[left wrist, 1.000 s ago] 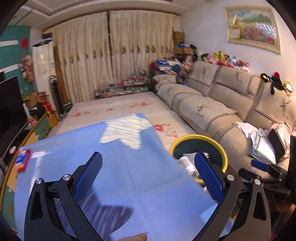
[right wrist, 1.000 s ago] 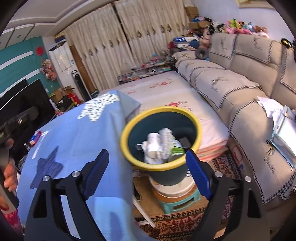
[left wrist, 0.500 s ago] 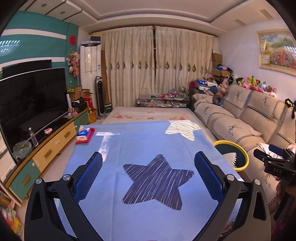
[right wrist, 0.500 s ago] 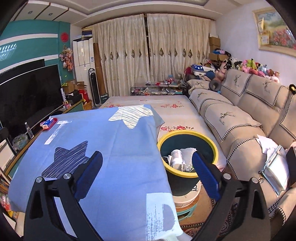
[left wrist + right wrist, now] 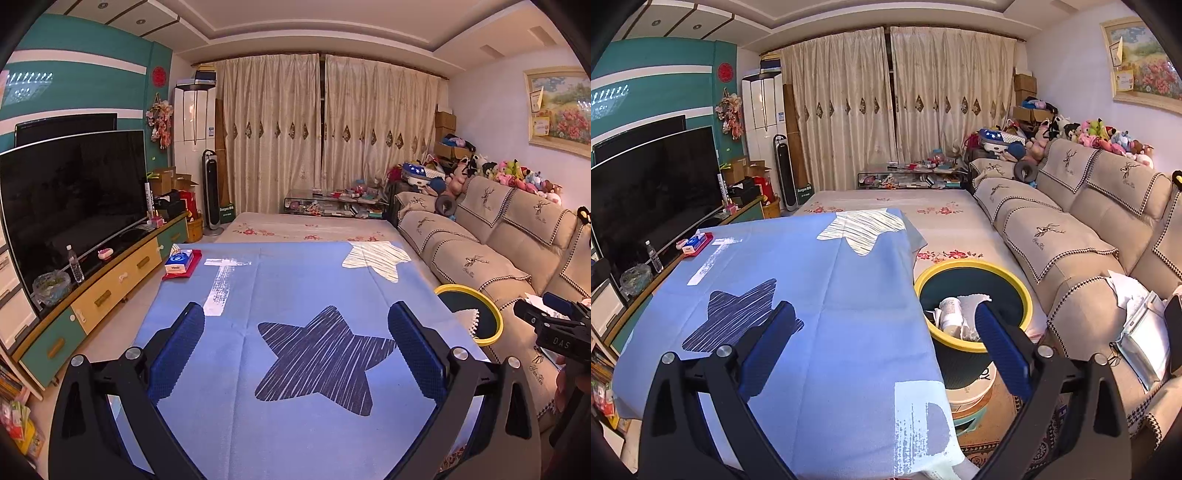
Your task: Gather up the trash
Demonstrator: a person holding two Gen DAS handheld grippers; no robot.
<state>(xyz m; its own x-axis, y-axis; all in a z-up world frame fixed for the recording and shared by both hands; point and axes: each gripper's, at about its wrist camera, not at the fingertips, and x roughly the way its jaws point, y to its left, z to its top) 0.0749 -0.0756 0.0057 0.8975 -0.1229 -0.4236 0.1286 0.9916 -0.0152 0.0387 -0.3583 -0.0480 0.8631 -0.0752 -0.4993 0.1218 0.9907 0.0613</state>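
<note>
A dark green trash bin with a yellow rim (image 5: 1027,291) stands to the right of the table and holds a white bottle (image 5: 950,312) and crumpled paper (image 5: 975,301). The bin's rim also shows in the left wrist view (image 5: 496,317). My left gripper (image 5: 295,349) is open and empty above the blue star-patterned tablecloth (image 5: 295,280). My right gripper (image 5: 884,347) is open and empty, over the cloth's right edge (image 5: 849,332) beside the bin. The right gripper's body shows at the right edge of the left wrist view (image 5: 550,332).
A blue tissue pack on a red tray (image 5: 181,263) sits at the table's far left corner. A TV (image 5: 70,199) on a low cabinet lines the left wall. A beige sofa (image 5: 1071,236) with papers on it runs along the right.
Both grippers pulled back and rose from the bin. The left view swung left from the bin to the whole table. The right view now shows the bin from farther off.
</note>
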